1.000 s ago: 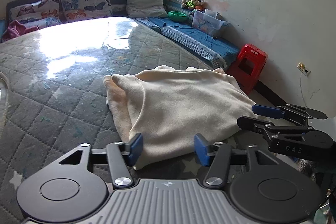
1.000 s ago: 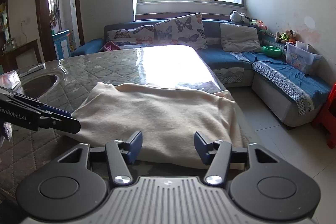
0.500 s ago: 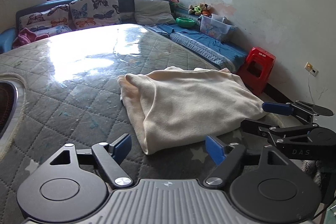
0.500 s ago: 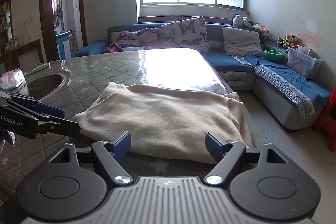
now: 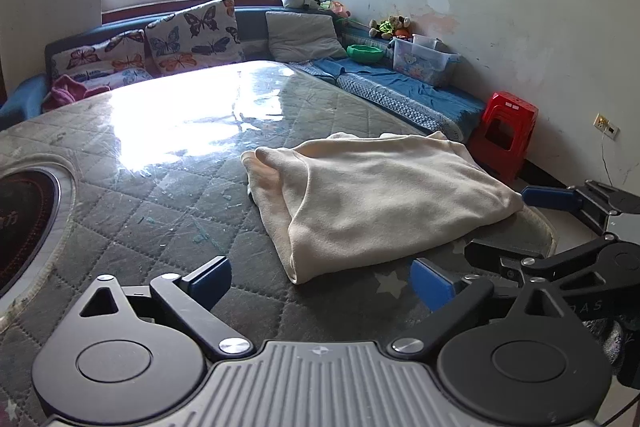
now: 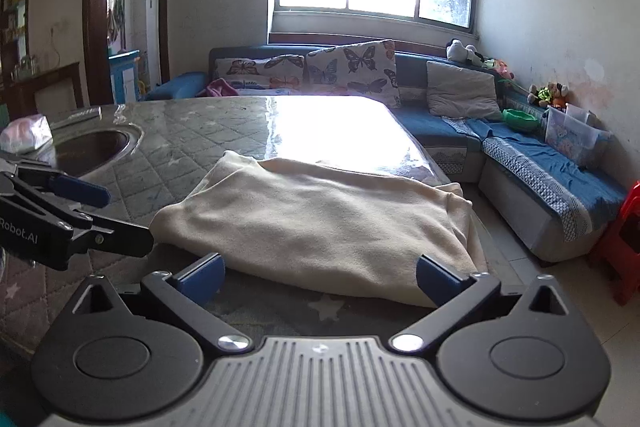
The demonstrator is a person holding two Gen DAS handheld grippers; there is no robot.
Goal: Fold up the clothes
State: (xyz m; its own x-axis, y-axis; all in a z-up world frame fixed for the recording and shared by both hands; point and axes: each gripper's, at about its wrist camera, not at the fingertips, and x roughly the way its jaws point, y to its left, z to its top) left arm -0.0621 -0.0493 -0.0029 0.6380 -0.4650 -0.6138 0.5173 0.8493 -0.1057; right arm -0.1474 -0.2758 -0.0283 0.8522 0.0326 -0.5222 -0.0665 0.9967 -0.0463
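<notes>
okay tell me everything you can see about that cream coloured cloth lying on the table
The cream garment is a soft, fleecy-looking fabric, folded into a rough rectangle of several layers. It lies flat on the quilted grey table cover, near the table's edge on the sofa side. One far corner shows a rounded, rolled fold; the surface is gently rumpled. Both the left gripper and the right gripper are open and short of its near edge, touching nothing.
</notes>
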